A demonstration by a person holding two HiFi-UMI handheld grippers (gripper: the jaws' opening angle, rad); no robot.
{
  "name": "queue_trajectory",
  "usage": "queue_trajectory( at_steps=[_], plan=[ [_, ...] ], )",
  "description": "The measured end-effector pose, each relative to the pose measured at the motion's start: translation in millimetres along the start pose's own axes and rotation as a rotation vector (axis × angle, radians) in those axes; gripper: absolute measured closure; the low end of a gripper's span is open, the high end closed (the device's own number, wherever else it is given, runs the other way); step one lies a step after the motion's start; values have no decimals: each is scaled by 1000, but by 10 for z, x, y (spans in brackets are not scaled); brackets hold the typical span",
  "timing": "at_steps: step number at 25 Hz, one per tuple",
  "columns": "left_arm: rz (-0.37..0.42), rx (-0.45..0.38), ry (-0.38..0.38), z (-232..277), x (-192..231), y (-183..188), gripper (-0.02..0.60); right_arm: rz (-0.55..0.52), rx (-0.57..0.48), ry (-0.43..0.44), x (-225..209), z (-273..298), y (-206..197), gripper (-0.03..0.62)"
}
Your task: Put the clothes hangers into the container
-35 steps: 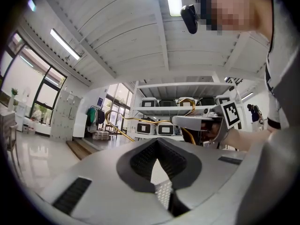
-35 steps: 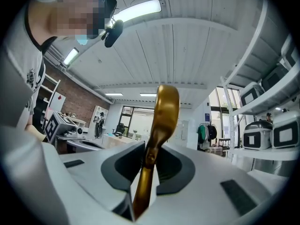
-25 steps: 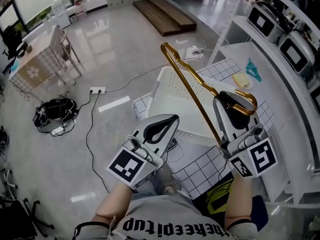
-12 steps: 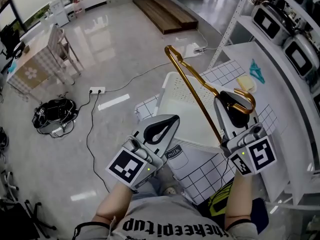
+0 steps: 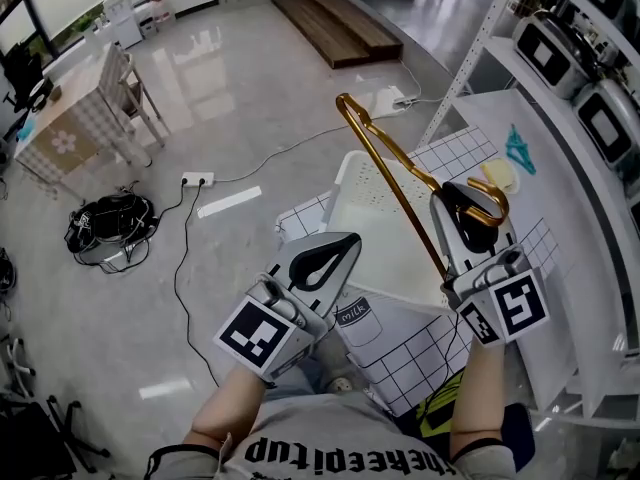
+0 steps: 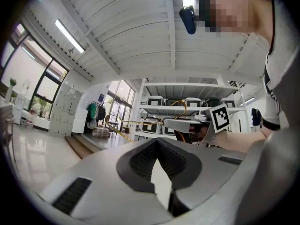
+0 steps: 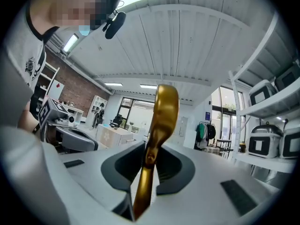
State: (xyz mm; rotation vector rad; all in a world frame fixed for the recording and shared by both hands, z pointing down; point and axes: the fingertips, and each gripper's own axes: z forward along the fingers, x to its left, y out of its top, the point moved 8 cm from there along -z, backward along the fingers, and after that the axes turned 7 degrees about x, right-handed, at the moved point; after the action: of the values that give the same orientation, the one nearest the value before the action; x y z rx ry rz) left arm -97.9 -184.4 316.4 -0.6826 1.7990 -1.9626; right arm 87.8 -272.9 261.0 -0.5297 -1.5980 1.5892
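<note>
A gold metal clothes hanger [image 5: 398,180] is held in the air, and my right gripper [image 5: 458,200] is shut on it near the hook. Its long bar slants up and to the left above the white perforated container [image 5: 372,230] on the grid-cloth table. In the right gripper view the gold hanger [image 7: 161,111] stands pinched between the dark pads of the right gripper [image 7: 154,150]. My left gripper [image 5: 338,246] hovers left of the container with its jaws together and nothing in them. The left gripper [image 6: 158,146] points toward the hanger [image 6: 117,126].
A teal hanger [image 5: 518,146] and a yellow item [image 5: 498,175] lie on the white table at the right. Shelves with rice cookers [image 5: 562,46] stand behind it. On the floor are a power strip [image 5: 195,180], cables and a black bag [image 5: 110,226].
The hanger and the container have drifted slightly right in the head view. Both grippers keep their pose and the right one's grip is unchanged.
</note>
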Motion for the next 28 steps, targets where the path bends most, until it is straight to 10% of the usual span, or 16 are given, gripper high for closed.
queue_trajectory(
  at_steps=[28],
  plan=[
    [-57, 55, -11, 135, 201, -97, 568, 180, 96, 36, -87, 290, -474, 488]
  ],
)
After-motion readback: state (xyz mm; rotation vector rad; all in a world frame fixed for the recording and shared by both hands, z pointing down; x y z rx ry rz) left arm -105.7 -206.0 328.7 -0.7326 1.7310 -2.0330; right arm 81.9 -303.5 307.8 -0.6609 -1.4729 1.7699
